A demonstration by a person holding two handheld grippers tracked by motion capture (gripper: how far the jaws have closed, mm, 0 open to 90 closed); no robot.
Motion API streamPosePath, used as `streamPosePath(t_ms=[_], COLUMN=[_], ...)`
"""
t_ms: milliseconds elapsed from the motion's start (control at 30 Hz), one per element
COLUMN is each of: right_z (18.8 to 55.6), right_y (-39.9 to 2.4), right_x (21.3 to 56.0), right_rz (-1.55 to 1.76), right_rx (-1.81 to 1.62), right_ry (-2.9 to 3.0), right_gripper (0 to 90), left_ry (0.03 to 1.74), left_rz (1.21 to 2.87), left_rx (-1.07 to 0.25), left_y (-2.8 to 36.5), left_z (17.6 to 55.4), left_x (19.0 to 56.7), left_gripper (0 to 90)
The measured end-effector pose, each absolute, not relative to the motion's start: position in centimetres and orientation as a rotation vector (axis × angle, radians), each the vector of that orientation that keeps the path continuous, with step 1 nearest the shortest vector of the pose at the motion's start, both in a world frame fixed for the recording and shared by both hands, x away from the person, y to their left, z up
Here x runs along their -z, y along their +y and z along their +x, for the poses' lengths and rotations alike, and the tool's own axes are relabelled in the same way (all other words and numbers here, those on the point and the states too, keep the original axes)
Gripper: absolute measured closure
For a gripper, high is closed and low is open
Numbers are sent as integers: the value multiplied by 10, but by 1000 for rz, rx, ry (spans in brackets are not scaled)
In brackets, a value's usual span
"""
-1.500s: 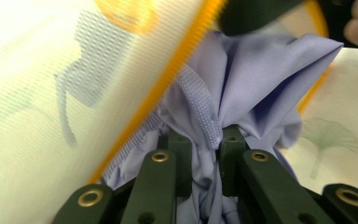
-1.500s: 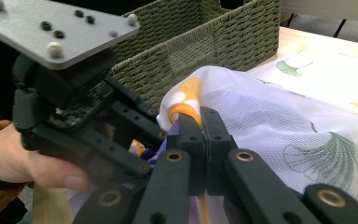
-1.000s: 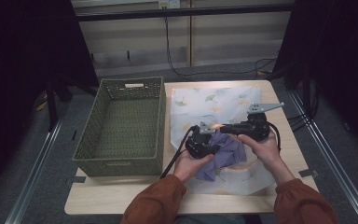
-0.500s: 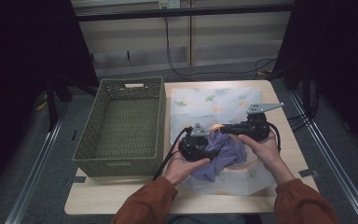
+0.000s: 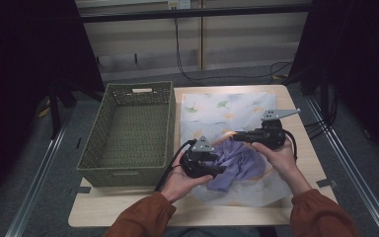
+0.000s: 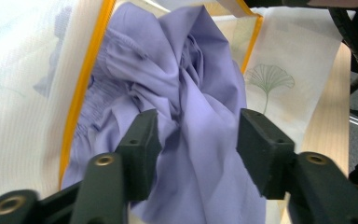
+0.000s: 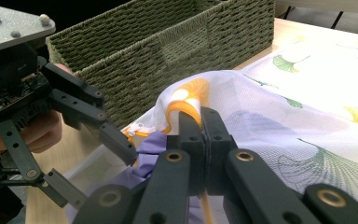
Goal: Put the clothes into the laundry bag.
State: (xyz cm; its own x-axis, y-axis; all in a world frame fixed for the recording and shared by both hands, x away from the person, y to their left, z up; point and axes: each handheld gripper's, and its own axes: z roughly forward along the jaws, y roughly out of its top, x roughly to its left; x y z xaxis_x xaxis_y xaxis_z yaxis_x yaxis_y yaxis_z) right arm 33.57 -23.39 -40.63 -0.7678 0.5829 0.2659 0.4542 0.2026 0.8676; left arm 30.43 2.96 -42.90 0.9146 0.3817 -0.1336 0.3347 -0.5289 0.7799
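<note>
Nearest you, your left gripper (image 5: 216,170) sits low over the front part of the tabletop (image 5: 128,215), its two blocky black jaws standing apart with the purple garment (image 5: 237,165) bunched between them; they have just been closing a little, and from the left gripper view the pads seem to brush the folds rather than pinch them, though that is hard to judge. The garment (image 6: 186,107) is soft, thin, crumpled cloth with a gathered, ribbed band along one edge, and it lies half inside a white mesh laundry bag (image 5: 227,111) whose mouth is edged with an orange zipper band (image 6: 81,88). The cloth's long axis runs from your left gripper up and away into the bag's mouth. A little farther off, your right gripper (image 5: 238,137) has its jaws pressed together on the orange rim (image 7: 186,100) of the bag, holding that edge lifted so the mouth gapes. The bag is fine, see-through net printed with green and yellow ginkgo leaves, spread flat toward the far edge of the tabletop. To the left of both grippers stands a rectangular olive woven basket (image 5: 128,101), rough-textured, close beside the bag.
</note>
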Motion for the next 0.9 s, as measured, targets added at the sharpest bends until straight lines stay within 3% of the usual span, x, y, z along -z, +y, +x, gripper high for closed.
streamPosePath(t_ms=[267, 400, 500, 533, 600, 700, 800, 900], right_z=[336, 336, 336, 337, 337, 337, 337, 336], right_y=[-233, -232, -232, -232, -232, -231, -230, -230], right_x=[407, 407, 408, 408, 408, 408, 408, 408], right_rz=[1012, 1012, 1011, 1012, 1015, 1014, 1011, 1010], right_rx=[-1613, -1613, -1613, -1615, -1613, -1605, -1603, -1604], right_ry=[2344, 2346, 2349, 2351, 2350, 2354, 2357, 2358], right_gripper=[893, 893, 893, 893, 893, 893, 893, 893], left_ry=[481, 462, 428, 427, 392, 373, 385, 396], left_rz=[2173, 2188, 2230, 2242, 2246, 2232, 2246, 2306], left_rx=[-55, -30, -18, -19, -29, -25, -8, -14], left_y=[41, 33, 26, 24, 22, 18, 15, 13], left_z=[296, 293, 290, 290, 289, 288, 291, 294], left_x=[431, 441, 453, 456, 459, 459, 462, 468], left_gripper=[475, 391, 377, 381, 508, 574, 562, 488])
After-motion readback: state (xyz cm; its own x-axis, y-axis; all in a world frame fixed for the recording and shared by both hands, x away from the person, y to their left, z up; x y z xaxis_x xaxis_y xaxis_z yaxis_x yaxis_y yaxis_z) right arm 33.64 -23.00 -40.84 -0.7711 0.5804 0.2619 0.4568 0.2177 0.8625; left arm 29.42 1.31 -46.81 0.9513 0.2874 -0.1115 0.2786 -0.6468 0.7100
